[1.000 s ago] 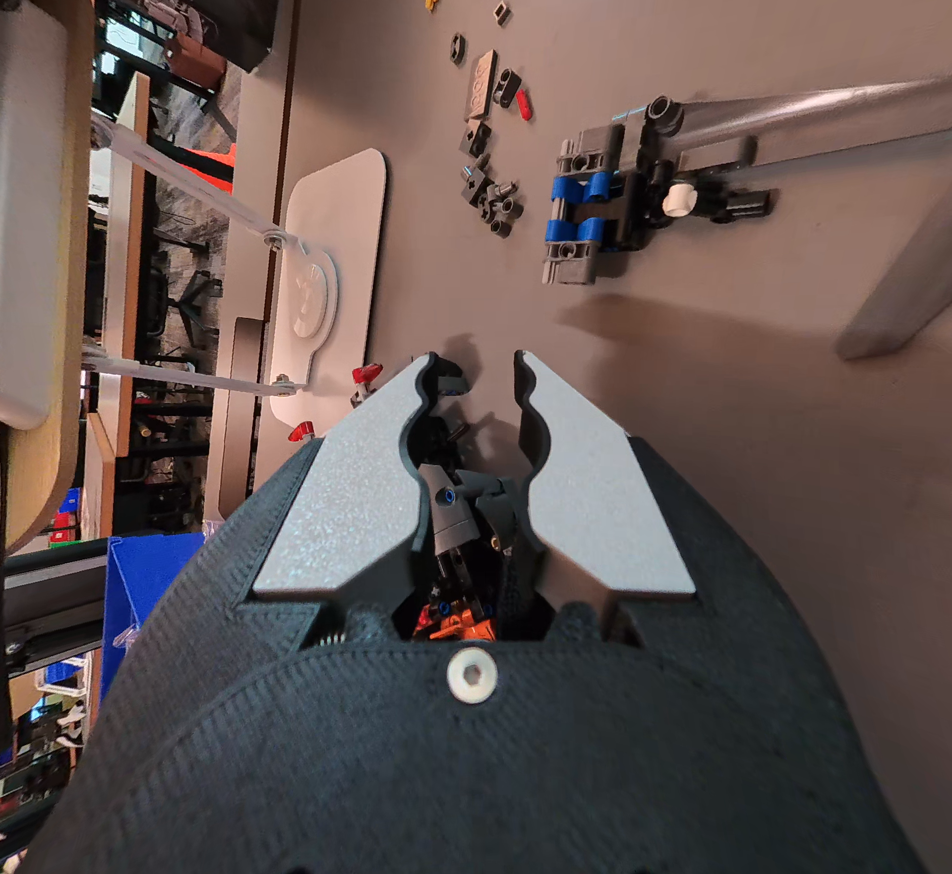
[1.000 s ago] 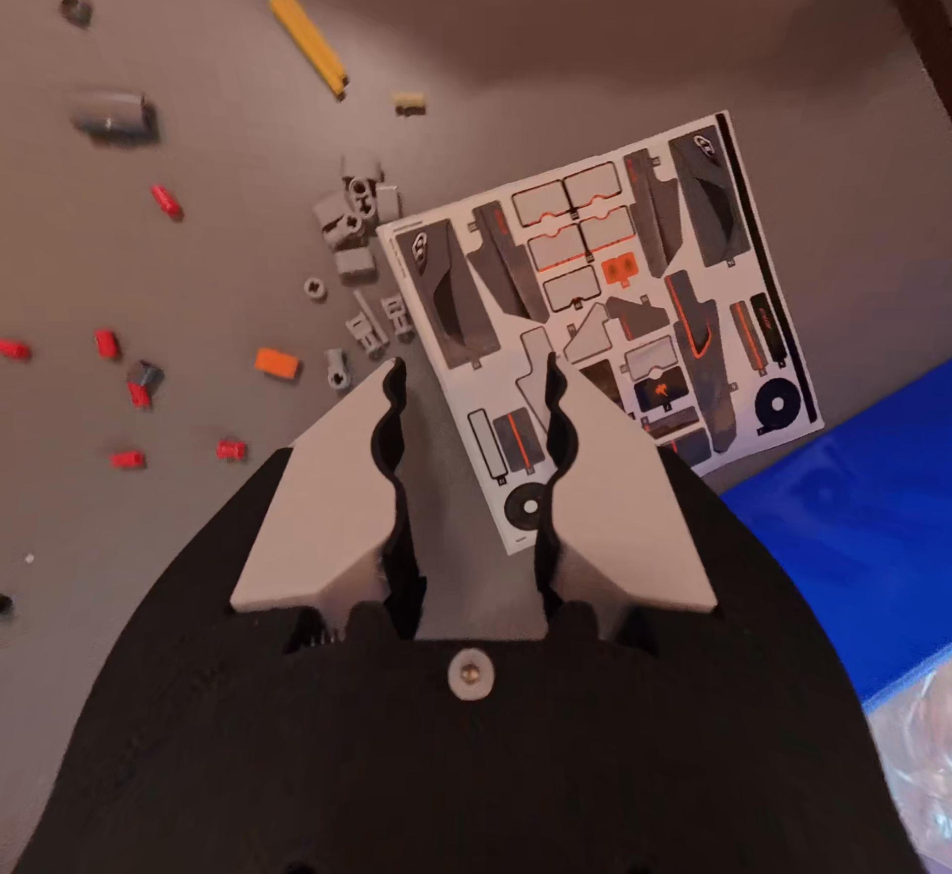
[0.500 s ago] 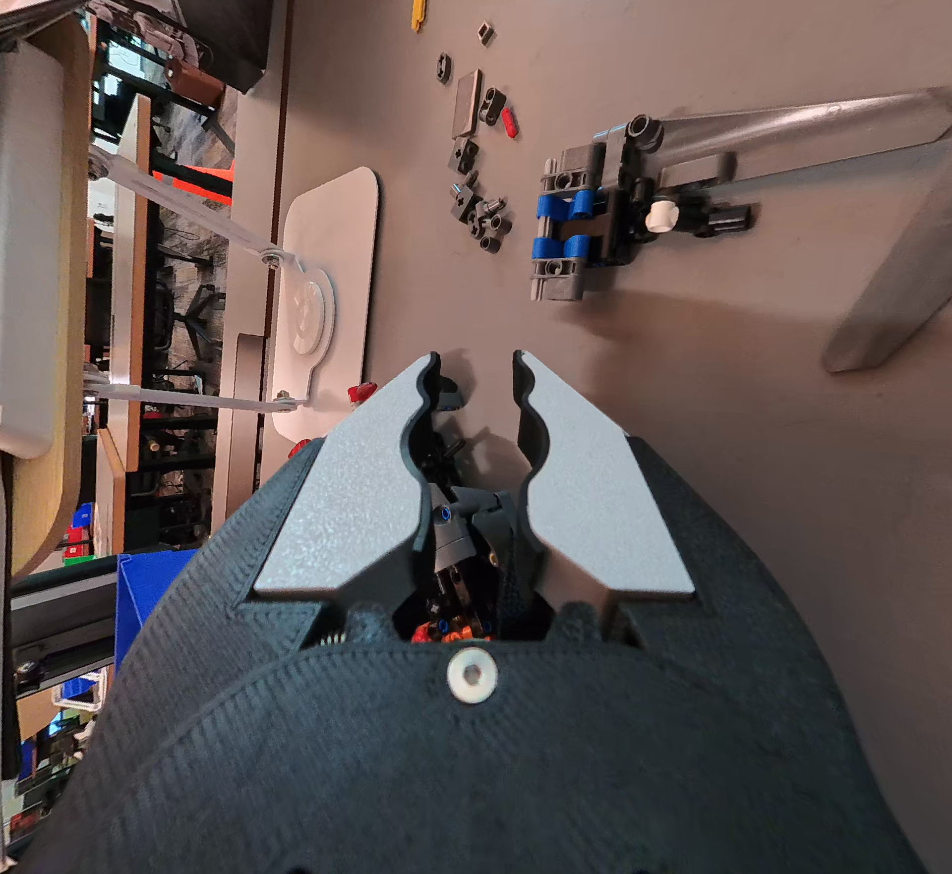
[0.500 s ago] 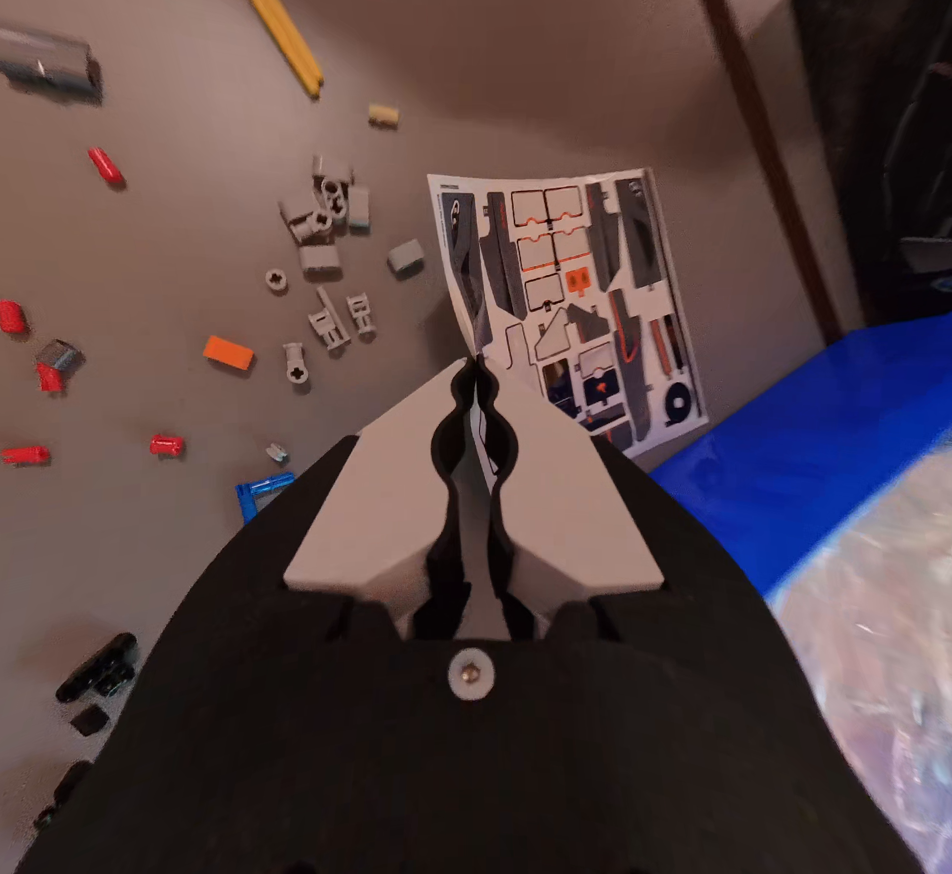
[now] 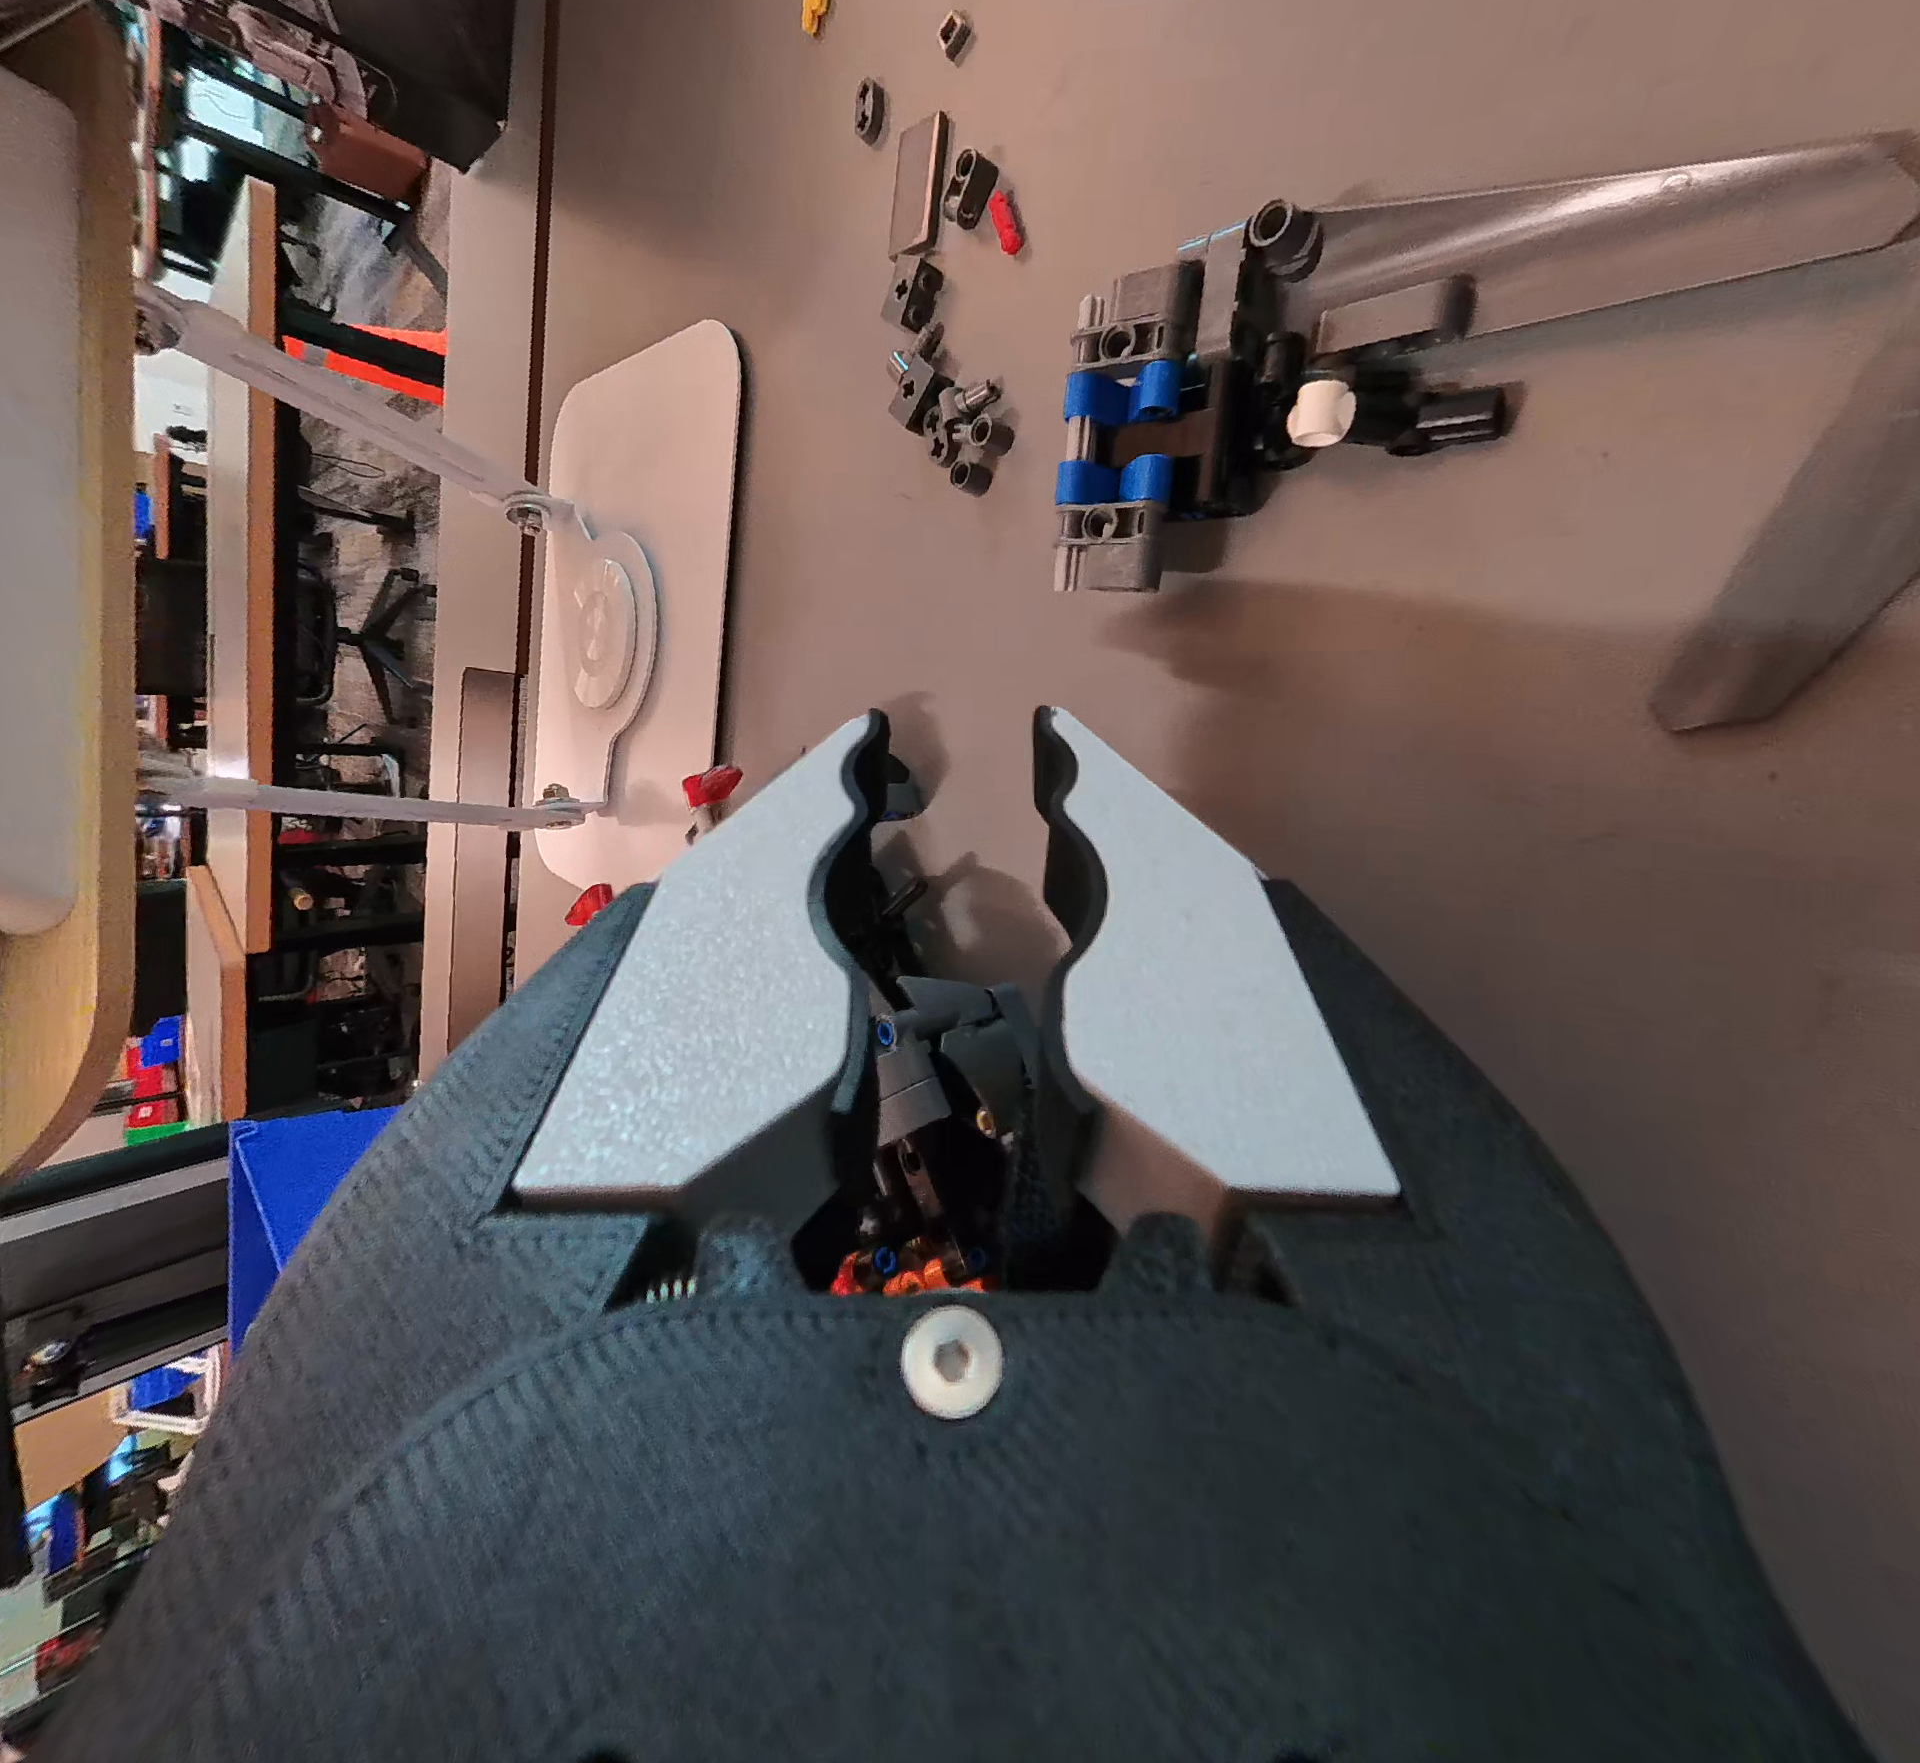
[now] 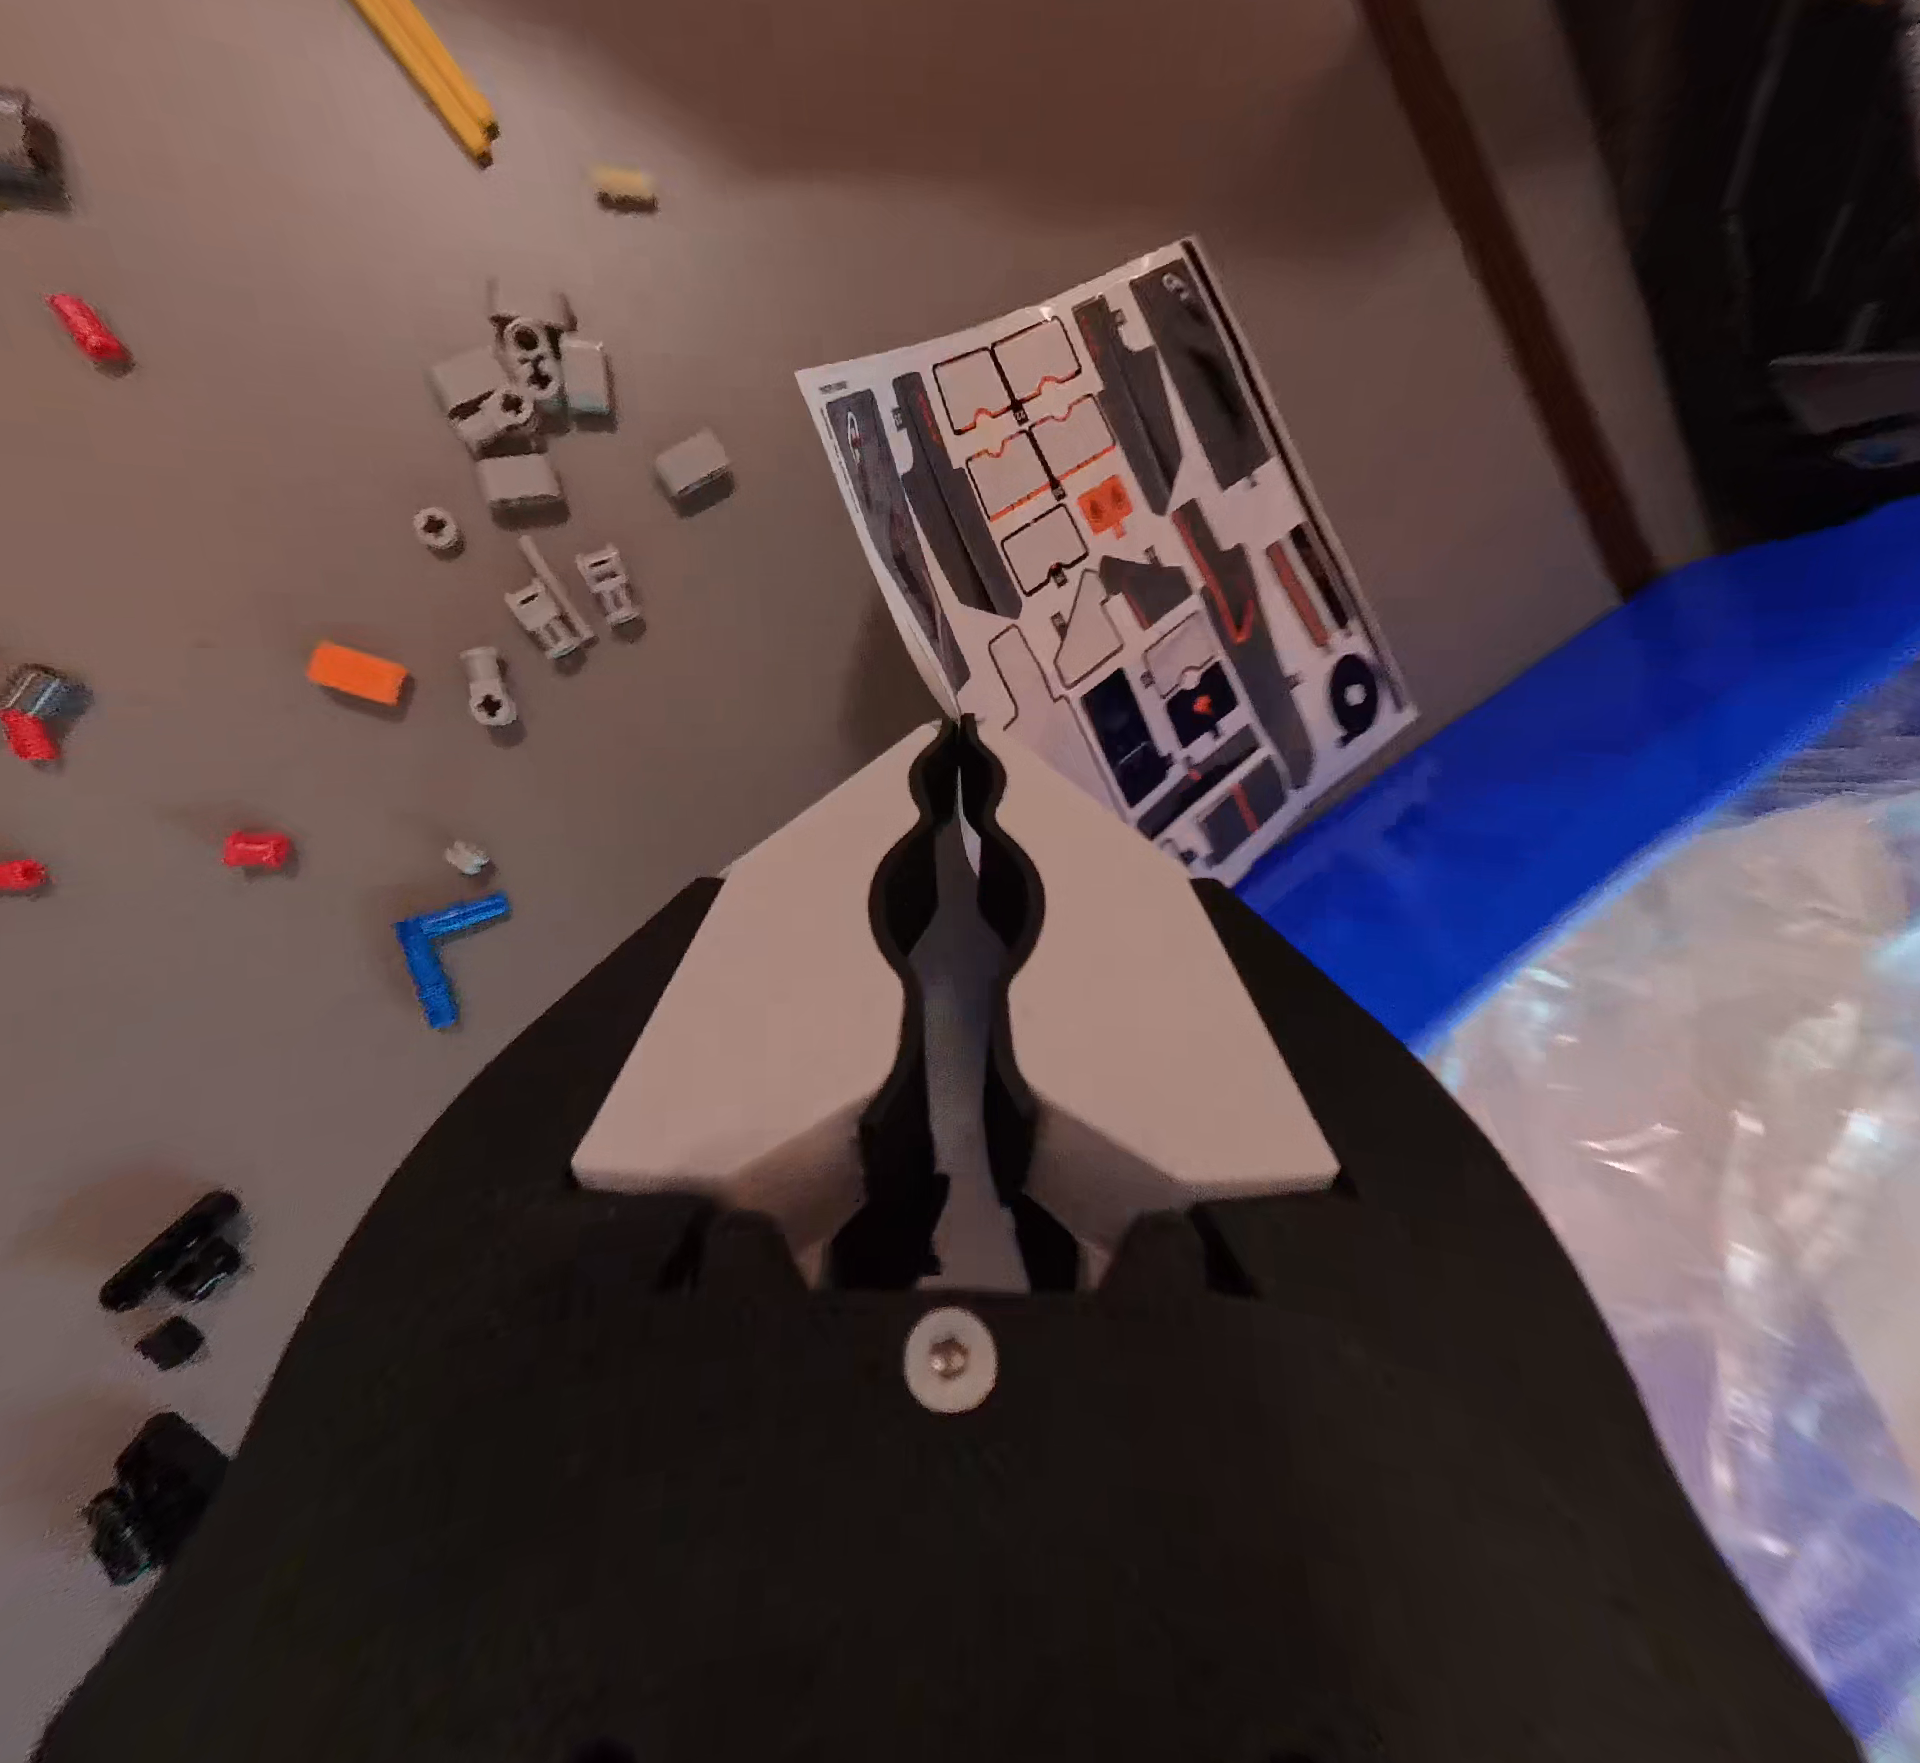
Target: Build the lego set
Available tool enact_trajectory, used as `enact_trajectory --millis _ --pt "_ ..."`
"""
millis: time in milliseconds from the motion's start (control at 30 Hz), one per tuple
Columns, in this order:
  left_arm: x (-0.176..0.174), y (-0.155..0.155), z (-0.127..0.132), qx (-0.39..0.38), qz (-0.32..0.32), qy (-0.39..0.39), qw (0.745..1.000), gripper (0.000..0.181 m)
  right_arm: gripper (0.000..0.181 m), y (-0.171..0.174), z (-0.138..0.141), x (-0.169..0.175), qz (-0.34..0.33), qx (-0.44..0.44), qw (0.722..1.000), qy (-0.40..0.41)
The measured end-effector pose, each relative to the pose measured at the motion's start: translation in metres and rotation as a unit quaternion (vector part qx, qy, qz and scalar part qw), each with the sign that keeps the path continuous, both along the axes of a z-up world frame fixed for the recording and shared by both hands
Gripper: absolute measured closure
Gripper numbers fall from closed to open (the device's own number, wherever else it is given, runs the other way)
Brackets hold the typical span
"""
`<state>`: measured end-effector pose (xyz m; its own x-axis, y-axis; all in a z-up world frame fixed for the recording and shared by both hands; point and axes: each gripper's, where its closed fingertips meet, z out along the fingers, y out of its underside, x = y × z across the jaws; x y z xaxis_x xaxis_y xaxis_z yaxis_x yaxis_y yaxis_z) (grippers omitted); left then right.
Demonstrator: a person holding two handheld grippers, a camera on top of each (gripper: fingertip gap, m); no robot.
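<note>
White and printed with grey and orange shapes, the sticker sheet (image 6: 1112, 560) is pinched by its lower corner in the closed right gripper (image 6: 958, 726), standing at 1 o'clock from the tips above the brown table (image 6: 779, 103). The left gripper (image 5: 956, 726) clamps a dark grey and orange lego assembly (image 5: 925, 1090). A blue-and-grey sub-build (image 5: 1164, 425) lies at 1 o'clock.

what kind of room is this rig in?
Probably a shared office or lab workspace: a grey table strewn with lego pieces, more desks and an office chair behind, blue storage bins alongside.
</note>
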<state>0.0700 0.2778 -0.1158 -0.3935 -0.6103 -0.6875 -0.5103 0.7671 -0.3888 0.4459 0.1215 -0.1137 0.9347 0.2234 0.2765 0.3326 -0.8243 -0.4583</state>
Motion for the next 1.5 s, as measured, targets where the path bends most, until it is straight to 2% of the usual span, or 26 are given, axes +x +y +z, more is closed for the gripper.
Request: enact_trajectory --millis 133,233,333,533,633,800,1200,1400,1500 --pt "0.001 -0.001 -0.003 0.001 -0.002 0.007 1.0 0.156 0.181 -0.016 -0.028 -0.01 0.001 -0.058 0.998 0.037" --pt "0.001 -0.002 -0.003 0.001 -0.001 0.007 1.0 0.156 0.166 -0.024 -0.035 -0.013 -0.004 -0.072 0.996 0.046" --pt "0.001 -0.002 -0.002 -0.001 0.0 0.004 1.0 0.157 0.157 -0.026 -0.022 -0.018 -0.001 -0.04 0.998 0.047" --pt "0.001 0.005 0.005 0.003 0.013 -0.007 1.0 0.157 0.166 -0.011 0.019 -0.045 0.054 0.093 0.993 0.052" --pt "-0.001 0.015 0.01 0.011 0.03 -0.015 0.999 0.157 0.17 -0.001 0.023 -0.05 0.07 0.137 0.987 0.046" --pt "-0.003 0.022 0.01 0.012 0.042 -0.018 0.999 0.157 0.172 0.002 0.017 -0.052 0.085 0.153 0.984 0.025" --pt "-0.001 0.015 0.009 0.013 0.031 -0.019 0.999 0.158 0.166 -0.005 0.007 -0.088 0.149 0.126 0.977 0.081" --pt "0.0 0.011 0.01 0.013 0.024 -0.018 0.999 0.158 0.146 0.003 0.0 -0.145 0.186 0.071 0.971 0.134" --pt "-0.001 0.008 0.01 0.01 0.02 -0.019 1.0 0.158 0.142 -0.019 -0.008 -0.179 0.223 0.002 0.965 0.142"
